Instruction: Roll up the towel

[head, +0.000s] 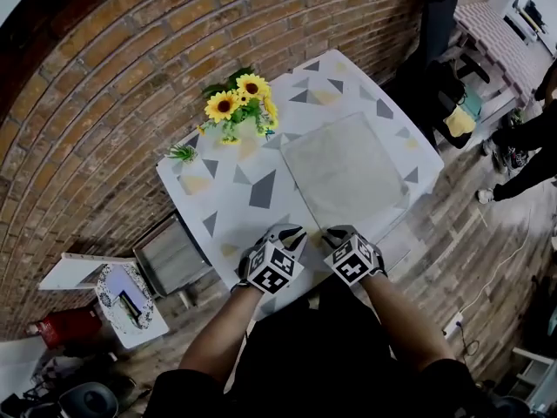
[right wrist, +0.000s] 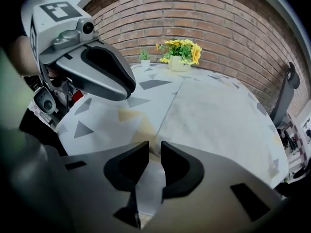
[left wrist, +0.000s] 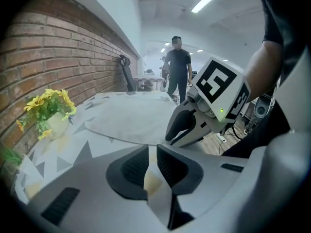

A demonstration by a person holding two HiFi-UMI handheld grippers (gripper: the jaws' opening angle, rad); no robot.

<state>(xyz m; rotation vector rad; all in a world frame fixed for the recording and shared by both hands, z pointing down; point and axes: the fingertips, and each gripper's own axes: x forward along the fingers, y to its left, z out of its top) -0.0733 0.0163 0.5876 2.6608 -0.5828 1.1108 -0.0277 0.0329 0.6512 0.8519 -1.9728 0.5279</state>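
Observation:
A pale grey towel (head: 344,172) lies flat on the right half of a white table (head: 228,200) with a cloth of grey and yellow triangles. Both grippers hover at the table's near edge, side by side. My right gripper (head: 335,233) points down at the towel's near left corner; in its own view the towel (right wrist: 218,115) has its left edge running down into the gap of the right gripper (right wrist: 155,149), whose jaws stand apart, pressing on nothing. My left gripper (head: 291,233) is just left of that corner, over bare cloth. The left gripper (left wrist: 152,152) shows only a narrow slit, with nothing in it.
A vase of sunflowers (head: 239,103) and a small green plant (head: 183,152) stand at the table's far left, by the brick wall. A person (left wrist: 177,67) stands beyond the far end. A metal box (head: 170,255) sits on the floor at the left, a slatted bench (head: 496,33) at top right.

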